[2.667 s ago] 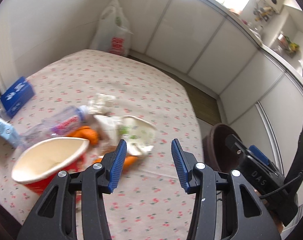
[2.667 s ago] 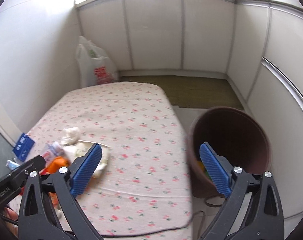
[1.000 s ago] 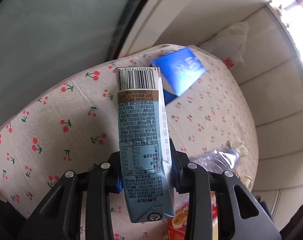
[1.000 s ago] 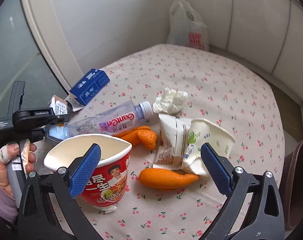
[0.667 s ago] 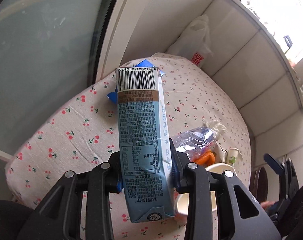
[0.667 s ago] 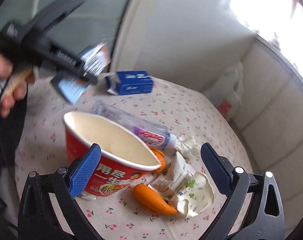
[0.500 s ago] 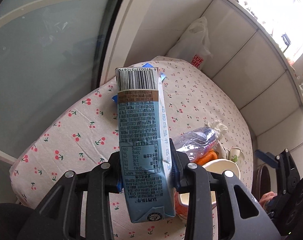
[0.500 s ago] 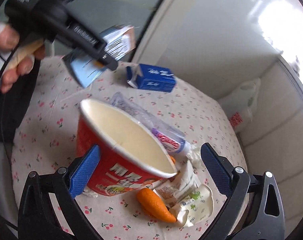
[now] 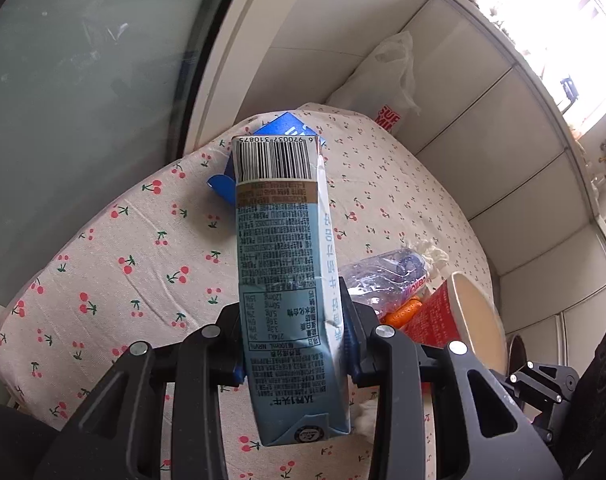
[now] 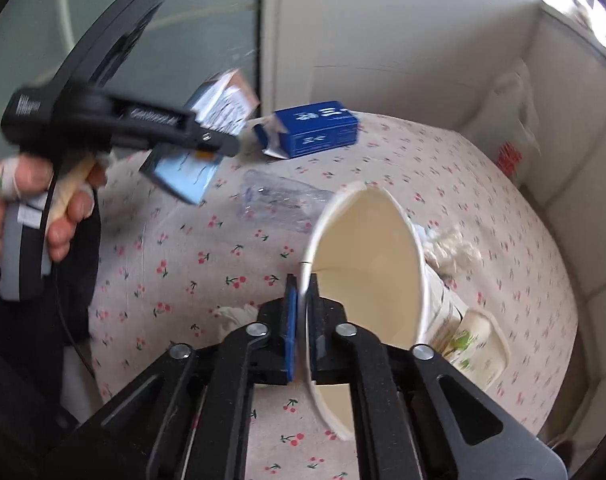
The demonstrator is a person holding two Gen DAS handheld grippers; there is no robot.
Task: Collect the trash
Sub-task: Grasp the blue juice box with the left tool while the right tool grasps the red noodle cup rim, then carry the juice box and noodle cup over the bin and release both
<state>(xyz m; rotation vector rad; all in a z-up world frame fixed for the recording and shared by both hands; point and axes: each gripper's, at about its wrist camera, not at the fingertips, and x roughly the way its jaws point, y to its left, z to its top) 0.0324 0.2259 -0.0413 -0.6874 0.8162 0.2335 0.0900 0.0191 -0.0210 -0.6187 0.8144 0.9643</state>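
Since the earlier view the right claw has swung from hovering wide over the litter to the noodle cup, and its jaws have just been closing; they now pinch the cup's thin wall at the rim, one pad inside, one outside, likely because the cup is too broad to span. The left claw has lifted its milk carton clear of the cherry-print counter and clamps it across the narrow sides, near the bottom end. At twelve o'clock from the cup lies the blue box; the crushed bottle lies at eleven, the crumpled tissue at three.
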